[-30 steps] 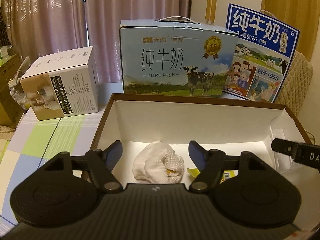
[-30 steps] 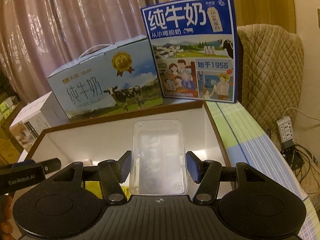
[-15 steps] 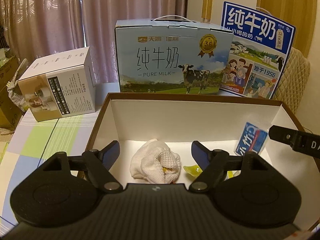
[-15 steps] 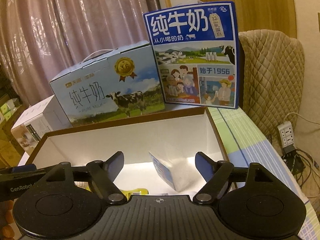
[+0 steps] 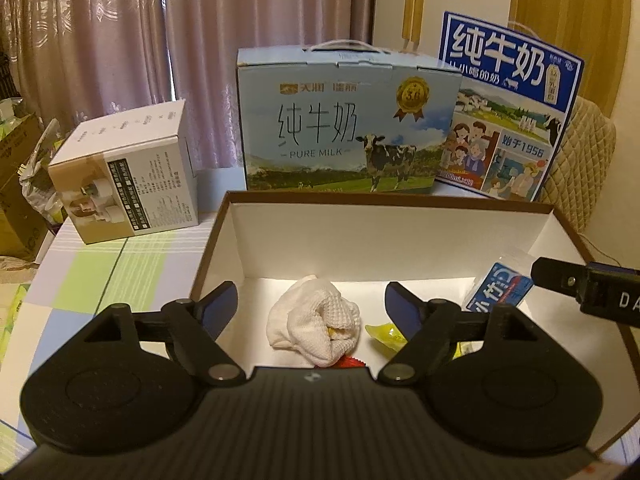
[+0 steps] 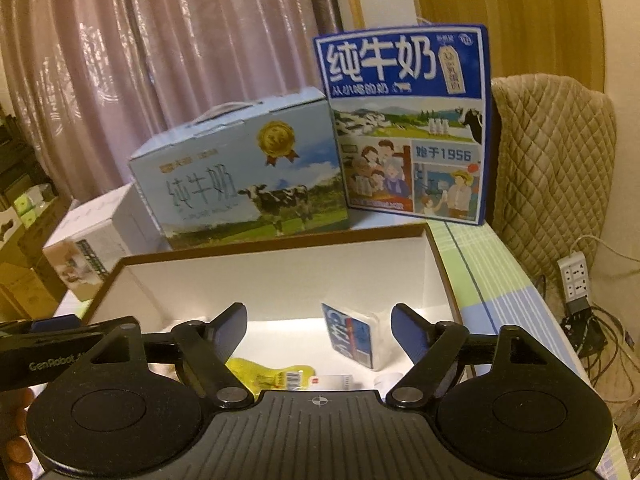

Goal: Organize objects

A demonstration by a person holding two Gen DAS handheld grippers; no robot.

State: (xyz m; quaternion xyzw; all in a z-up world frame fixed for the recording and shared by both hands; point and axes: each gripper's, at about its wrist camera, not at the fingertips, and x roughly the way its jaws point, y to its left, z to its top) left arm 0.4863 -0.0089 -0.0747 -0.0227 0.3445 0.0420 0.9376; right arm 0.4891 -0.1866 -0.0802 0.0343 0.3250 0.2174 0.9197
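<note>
An open box with a brown rim (image 5: 384,199) and white inside stands in front of both grippers. On its floor lies a crumpled white cloth (image 5: 316,320), and above it my left gripper (image 5: 312,299) hangs open, touching nothing. A yellow packet (image 5: 386,334) lies right of the cloth. A blue and white tissue pack (image 6: 354,336) leans on the floor near the box's right wall (image 6: 438,276). My right gripper (image 6: 319,319) is open above and in front of it, its fingers clear of the pack. The same pack (image 5: 498,288) shows in the left wrist view beside the right gripper's body (image 5: 588,286).
Behind the box stand a light-blue milk carton (image 5: 348,120) and a tall dark-blue milk carton (image 5: 508,120). A white product box (image 5: 128,176) sits at the left on the checked tablecloth (image 5: 104,272). A quilted chair (image 6: 552,160), a power strip (image 6: 576,276) and cables are at the right.
The right gripper's jaws opened wide and the pack it held dropped into the box against the right wall. The left gripper's jaws widened a little around the cloth.
</note>
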